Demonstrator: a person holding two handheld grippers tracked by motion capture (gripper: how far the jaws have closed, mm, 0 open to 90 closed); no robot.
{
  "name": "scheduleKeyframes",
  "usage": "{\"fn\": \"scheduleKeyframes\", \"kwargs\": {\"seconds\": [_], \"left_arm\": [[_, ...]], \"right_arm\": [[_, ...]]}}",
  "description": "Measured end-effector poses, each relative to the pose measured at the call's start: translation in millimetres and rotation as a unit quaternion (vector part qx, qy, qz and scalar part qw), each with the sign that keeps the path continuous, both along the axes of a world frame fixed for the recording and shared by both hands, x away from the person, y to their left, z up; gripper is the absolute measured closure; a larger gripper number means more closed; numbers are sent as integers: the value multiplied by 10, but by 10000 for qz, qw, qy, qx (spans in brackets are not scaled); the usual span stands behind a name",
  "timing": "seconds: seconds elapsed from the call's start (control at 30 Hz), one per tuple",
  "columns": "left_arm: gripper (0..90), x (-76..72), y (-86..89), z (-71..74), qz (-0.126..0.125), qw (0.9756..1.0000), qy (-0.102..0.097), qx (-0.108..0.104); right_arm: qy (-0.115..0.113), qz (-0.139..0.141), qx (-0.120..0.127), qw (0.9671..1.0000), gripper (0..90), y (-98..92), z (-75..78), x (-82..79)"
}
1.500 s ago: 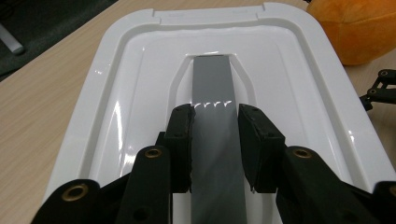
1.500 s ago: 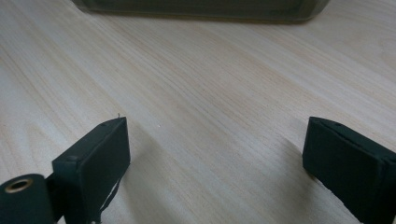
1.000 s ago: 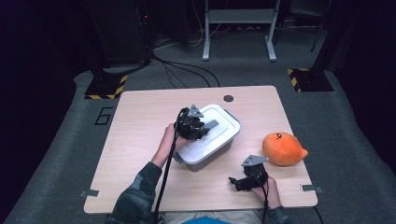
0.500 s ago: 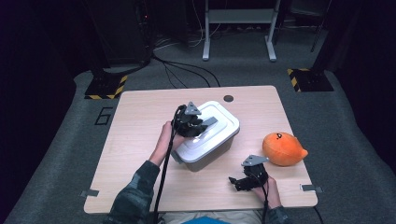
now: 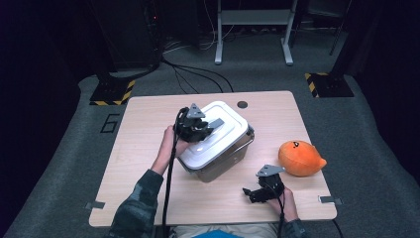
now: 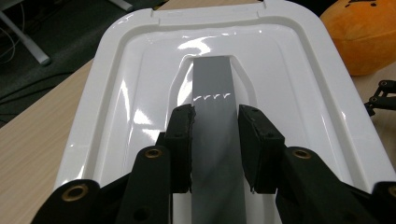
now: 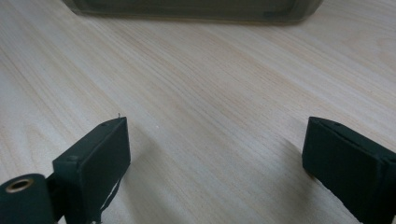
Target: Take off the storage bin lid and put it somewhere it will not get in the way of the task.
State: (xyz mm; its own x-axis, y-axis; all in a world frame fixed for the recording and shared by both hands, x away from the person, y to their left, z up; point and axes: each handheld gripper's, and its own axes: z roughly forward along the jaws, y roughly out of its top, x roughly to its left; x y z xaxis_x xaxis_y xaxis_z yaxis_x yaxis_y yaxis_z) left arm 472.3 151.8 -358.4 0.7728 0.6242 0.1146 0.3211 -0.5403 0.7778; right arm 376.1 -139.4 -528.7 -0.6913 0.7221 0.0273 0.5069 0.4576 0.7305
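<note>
The white-lidded box sits tilted on the table, its grey handle clamped between the left gripper fingers, four small white marks just beyond them. The right gripper fingers stand wide apart, holding nothing, the box's base ahead of them and the orange plush nearby.

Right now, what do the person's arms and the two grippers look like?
Both grippers, left and right, are black, with blocky jaw pads, brass-coloured pivot pins and a grey three-cornered plate on top. A black cable trails from each. The sleeves are a dark camouflage pattern.
</note>
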Motion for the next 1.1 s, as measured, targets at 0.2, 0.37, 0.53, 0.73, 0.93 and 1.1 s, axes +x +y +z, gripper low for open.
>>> {"fn": "scheduleKeyframes", "kwargs": {"seconds": [0.2,0.37,0.53,0.73,0.93,1.1], "left_arm": [[664,-4,104,45,120,9999,-29,-12],[664,-6,197,80,239,9997,-62,-26],[664,-7,301,114,366,9993,-110,-56],[664,-10,427,128,526,9985,-121,-88],[664,-17,550,140,678,9975,-145,-100],[664,-22,626,153,762,9969,-158,-127]], "right_arm": [[-9,3,-10,10000,69,0,0,1],[-26,20,-32,10000,69,0,0,2],[-24,18,-28,10000,70,-1,0,3],[-17,4,-23,10000,70,1,1,3],[-28,5,-33,10000,70,2,0,3],[-29,5,-35,10000,70,3,0,3]]}}
